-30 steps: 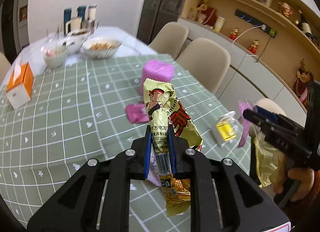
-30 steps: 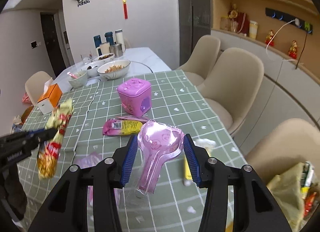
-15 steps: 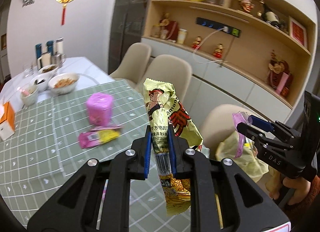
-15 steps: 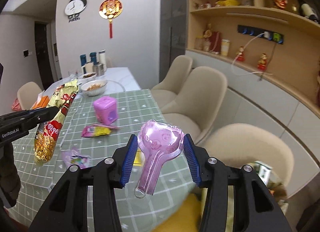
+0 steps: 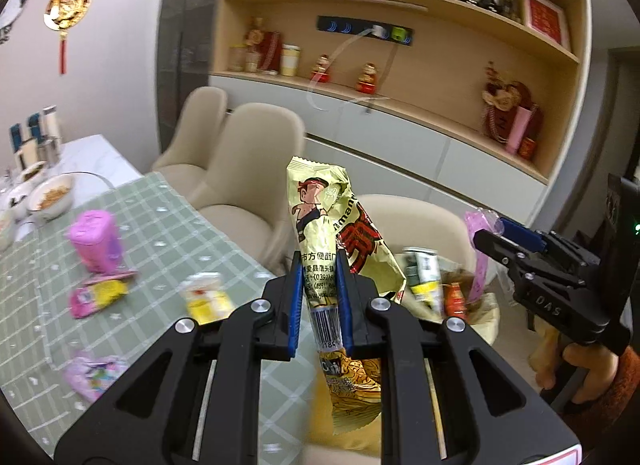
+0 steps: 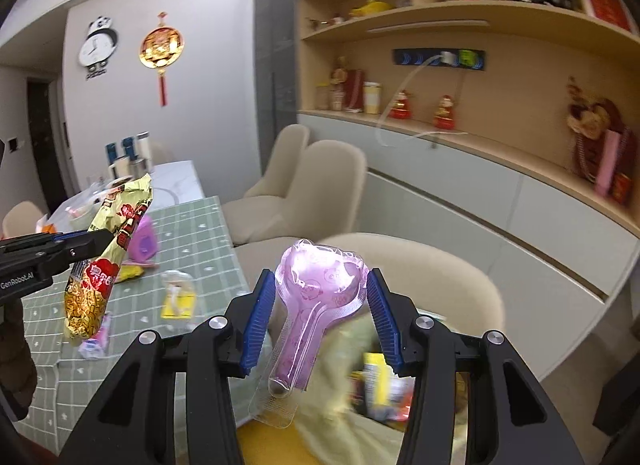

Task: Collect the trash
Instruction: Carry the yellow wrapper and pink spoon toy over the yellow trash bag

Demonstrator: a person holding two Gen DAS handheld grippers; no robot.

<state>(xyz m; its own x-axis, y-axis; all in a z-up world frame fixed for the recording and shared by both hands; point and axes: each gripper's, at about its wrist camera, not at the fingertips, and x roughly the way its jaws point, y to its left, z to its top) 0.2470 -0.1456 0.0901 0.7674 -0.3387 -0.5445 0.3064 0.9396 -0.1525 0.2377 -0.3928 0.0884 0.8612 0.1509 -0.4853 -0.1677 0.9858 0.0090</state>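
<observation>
My left gripper (image 5: 319, 265) is shut on a yellow snack wrapper (image 5: 340, 233) with a cartoon figure; the wrapper (image 6: 106, 261) also shows at the left of the right wrist view. My right gripper (image 6: 322, 297) is shut on a clear pink spoon-shaped plastic blister (image 6: 316, 293), its pads pressing the wide head. Both hang past the table's end, above a yellowish trash bag (image 5: 452, 297) that holds cans and wrappers. The bag (image 6: 372, 381) lies blurred under the right gripper's fingers.
The green checked table (image 5: 160, 233) carries a pink box (image 5: 96, 243), a pink-yellow wrapper (image 5: 98, 297), a yellow packet (image 5: 206, 297) and another pink wrapper (image 5: 94, 377). Beige chairs (image 5: 248, 169) line the table's side. Bowls (image 5: 52, 197) stand at the far end. Shelving (image 5: 400, 65) fills the wall.
Both grippers have swung right, off the table and over the chair with the trash bag, each keeping its item. The table has slid to the left in both views.
</observation>
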